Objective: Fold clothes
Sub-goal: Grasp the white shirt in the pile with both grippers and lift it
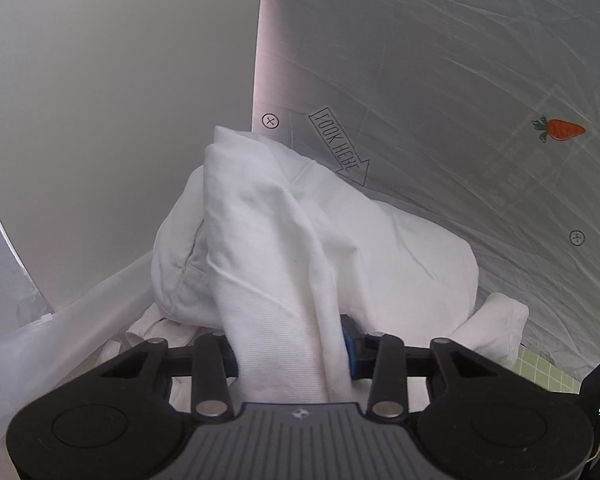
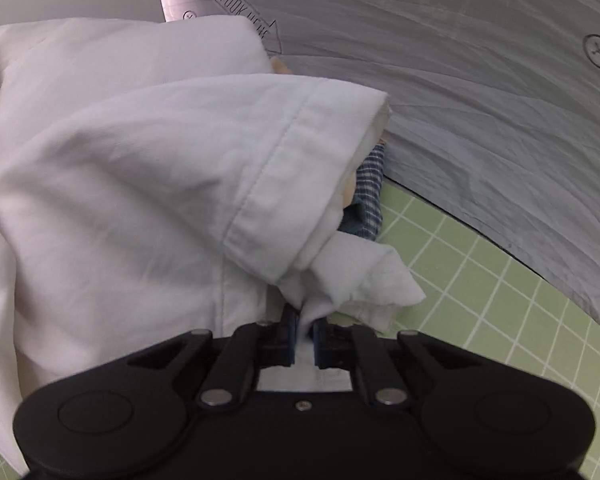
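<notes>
A white garment (image 1: 400,256) lies bunched in a heap in front of my left gripper (image 1: 288,352). A thick twisted band of it rises from the heap and runs down between the jaws, which are shut on it. In the right wrist view the same white garment (image 2: 140,160) fills the left half, with a stitched hem (image 2: 284,176) folded over on top. My right gripper (image 2: 306,340) is shut on a thin pinch of this cloth just below the hem. The blue pads (image 2: 291,340) press it from both sides.
A creased grey sheet (image 1: 440,60) with a printed "LOOK HERE" arrow (image 1: 340,148), cross marks and a carrot (image 1: 562,130) spreads behind the heap. A green grid mat (image 2: 480,288) lies at the right. A blue checked cloth (image 2: 370,196) peeks from under the hem. A pale wall (image 1: 100,100) stands at left.
</notes>
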Demonstrator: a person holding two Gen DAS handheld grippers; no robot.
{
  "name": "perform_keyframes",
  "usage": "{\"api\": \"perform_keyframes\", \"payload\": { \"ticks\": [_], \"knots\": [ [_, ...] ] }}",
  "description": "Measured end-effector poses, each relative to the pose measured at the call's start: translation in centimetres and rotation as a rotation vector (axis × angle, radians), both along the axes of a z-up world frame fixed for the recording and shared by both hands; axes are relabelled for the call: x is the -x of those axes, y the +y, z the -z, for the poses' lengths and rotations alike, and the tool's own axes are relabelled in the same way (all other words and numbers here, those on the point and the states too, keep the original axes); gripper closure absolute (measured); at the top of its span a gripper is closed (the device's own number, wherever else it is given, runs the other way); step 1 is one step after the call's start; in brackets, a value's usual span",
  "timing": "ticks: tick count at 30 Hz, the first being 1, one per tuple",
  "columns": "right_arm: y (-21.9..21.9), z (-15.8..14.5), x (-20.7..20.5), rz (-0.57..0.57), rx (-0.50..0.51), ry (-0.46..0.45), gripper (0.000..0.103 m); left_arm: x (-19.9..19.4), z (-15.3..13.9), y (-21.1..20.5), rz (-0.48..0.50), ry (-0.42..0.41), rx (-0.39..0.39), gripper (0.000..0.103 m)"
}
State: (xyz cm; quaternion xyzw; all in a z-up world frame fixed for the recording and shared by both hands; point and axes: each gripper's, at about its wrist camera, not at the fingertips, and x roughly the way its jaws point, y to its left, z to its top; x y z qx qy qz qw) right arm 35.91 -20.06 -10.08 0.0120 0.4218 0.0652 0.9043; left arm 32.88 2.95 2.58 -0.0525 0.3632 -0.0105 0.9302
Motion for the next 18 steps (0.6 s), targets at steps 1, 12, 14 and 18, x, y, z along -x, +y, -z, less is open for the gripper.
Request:
{"api": "perform_keyframes", "payload": {
  "ticks": [1,12,14,18],
  "knots": [
    [-0.4,-0.2,0.9,0.024,-0.002,-0.011,0.096,0.7,-0.3,-0.1,0.004,-0.004,0.002,0.066],
    [-7.7,-3.5,17.0,0.304,0.118,-0.064,0.098,10.3,-4.0,-4.4,0.163,-0.065,0.023,0.080],
    [-9.5,-4.2,20.9,0.378,0.152,-0.065,0.098,12.5,-4.3,-5.9,0.204,-0.061,0.029,0.082],
    [-14.3,-5.3,29.2,0.533,0.234,-0.038,0.098,17.3,-4.0,-9.7,0.305,-0.022,0.048,0.085]
  ]
}}
